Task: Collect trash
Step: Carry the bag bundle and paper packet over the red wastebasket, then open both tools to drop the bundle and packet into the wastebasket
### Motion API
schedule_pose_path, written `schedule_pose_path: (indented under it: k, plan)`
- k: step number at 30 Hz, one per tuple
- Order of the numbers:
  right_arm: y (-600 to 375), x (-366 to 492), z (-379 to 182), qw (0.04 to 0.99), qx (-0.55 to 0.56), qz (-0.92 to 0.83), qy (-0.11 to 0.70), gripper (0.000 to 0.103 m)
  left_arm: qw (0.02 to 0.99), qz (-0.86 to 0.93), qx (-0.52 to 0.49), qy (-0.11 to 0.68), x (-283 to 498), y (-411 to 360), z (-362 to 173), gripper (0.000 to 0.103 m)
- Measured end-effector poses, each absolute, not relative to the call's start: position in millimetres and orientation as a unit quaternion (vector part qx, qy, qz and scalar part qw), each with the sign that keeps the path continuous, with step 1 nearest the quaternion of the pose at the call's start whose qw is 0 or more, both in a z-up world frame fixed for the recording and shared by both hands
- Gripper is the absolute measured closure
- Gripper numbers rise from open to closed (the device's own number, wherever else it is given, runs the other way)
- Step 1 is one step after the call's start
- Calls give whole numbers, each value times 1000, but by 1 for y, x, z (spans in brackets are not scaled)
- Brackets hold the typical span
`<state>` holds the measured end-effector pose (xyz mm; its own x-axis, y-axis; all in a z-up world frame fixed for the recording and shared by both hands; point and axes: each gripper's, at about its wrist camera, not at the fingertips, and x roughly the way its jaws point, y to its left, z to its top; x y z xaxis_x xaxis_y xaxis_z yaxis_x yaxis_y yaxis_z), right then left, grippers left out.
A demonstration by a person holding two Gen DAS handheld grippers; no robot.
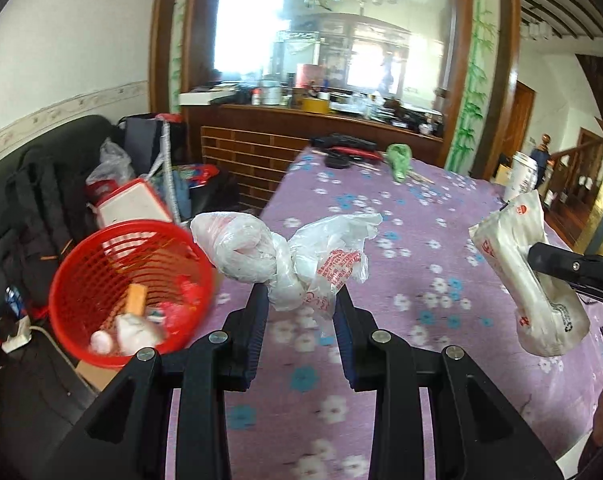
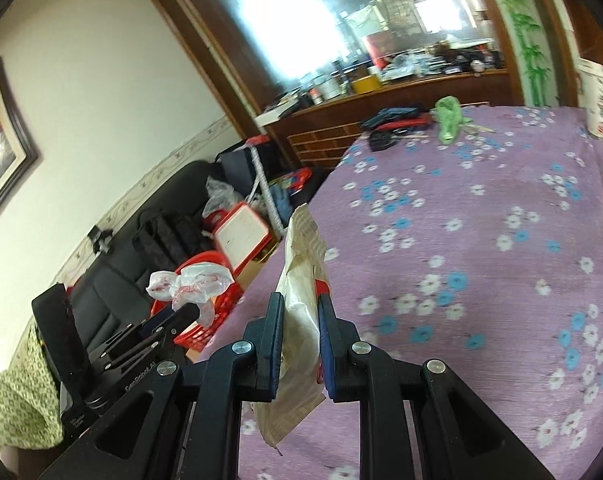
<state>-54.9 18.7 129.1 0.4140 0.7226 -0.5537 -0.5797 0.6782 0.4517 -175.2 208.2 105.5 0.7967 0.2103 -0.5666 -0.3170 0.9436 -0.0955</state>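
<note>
My left gripper [image 1: 301, 300] is shut on a knotted white plastic bag [image 1: 277, 256] with red print and holds it above the table's left edge. A red mesh basket [image 1: 129, 288] with trash in it stands just left of the table, below the bag. My right gripper [image 2: 299, 312] is shut on a crumpled white paper wrapper [image 2: 301, 300]; the wrapper also shows in the left wrist view [image 1: 529, 276], held over the table at the right. In the right wrist view the left gripper [image 2: 185, 312] holds the plastic bag [image 2: 189, 280] over the basket [image 2: 205, 328].
The table wears a purple flowered cloth [image 1: 413, 248]. A green bag [image 1: 399, 160], chopsticks and dark items [image 1: 345, 148] lie at its far end; a paper cup [image 1: 521, 176] stands at the right edge. A black sofa [image 1: 41, 184] with clutter is at the left.
</note>
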Motion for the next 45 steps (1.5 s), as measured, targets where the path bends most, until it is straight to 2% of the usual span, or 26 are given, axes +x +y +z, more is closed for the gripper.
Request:
schedule_pose_path:
  k: [18,34,37,40,42,45]
  plan:
    - [207,-71,162,790,-2,492,365,85,916,277,-133,258,-245,366,109,71]
    - [289,-40,120,775,-21,486,404,85,905,267,-134,302,-214,384,75,70]
    - [299,-33,114,780,-24,480,401,83,902,283,-121,303,-207,384,71,64]
    - [303,-27,108,778,-19,478,407,74,901,287,-121,301,-201,385,68,58]
    - [299,-25,109,778,-14,479,405,72,900,294,-117,299,-200,385,68,48]
    - [290,-26,114,781,-6,480,399,71,901,300,-108,293,-200,380,69,39]
